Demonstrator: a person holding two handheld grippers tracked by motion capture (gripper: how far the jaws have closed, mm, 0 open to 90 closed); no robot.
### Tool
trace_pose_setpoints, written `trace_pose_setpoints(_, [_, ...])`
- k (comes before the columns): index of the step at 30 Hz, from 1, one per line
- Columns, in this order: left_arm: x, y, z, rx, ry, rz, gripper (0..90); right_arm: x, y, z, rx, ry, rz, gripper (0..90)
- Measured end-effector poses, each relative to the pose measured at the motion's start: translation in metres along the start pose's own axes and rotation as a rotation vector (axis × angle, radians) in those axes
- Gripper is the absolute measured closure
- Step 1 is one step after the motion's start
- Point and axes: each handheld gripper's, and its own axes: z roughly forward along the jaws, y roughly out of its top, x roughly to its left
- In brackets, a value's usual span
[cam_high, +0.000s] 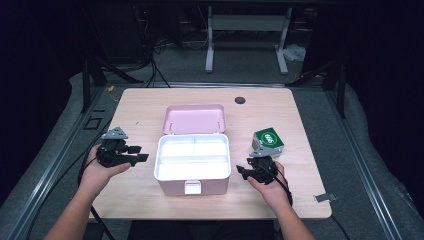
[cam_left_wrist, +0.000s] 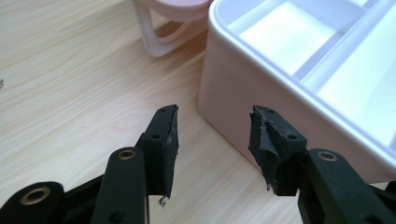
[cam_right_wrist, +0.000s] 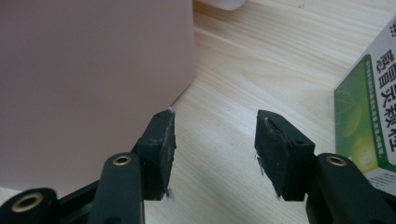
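Both grippers open, empty.

Black hand-held gripper jaws, brass-ringed screw holes, grey three-cornered plate, trailing black cables

Cut off and unreadable

The green carton runs off the right gripper view's edge; its print is too small in the high view.

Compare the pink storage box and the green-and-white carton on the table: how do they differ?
The pink storage box is far larger than the green-and-white carton. The box stands open, lid tipped back, showing white compartments; the carton is closed. The box sits mid-table between both grippers, while the carton lies at the right, just beyond the right gripper. The box is plain; the carton carries print. Both rest on the wooden table, held by neither gripper.
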Motion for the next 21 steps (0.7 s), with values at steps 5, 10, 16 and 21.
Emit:
trace_pose_setpoints(5, [-0.005, 0.009, 0.0, 0.001, -0.015, 0.014, 53.0, 0.006, 0.002, -0.001, 0.001, 0.025, -0.017, 47.4])
trace_pose_setpoints(10, [-0.007, 0.014, 0.006, 0.012, -0.016, 0.029, 53.4, 0.01, 0.003, -0.002, -0.004, 0.036, -0.026, 47.1])
trace_pose_setpoints(16, [-0.007, 0.02, 0.015, 0.02, -0.038, 0.022, 53.5, 0.014, 0.005, -0.004, -0.013, 0.043, -0.038, 47.1])
trace_pose_setpoints(21, [-0.006, 0.024, 0.017, 0.007, -0.046, 0.011, 54.9, 0.019, 0.006, -0.005, -0.016, 0.061, -0.055, 47.2])
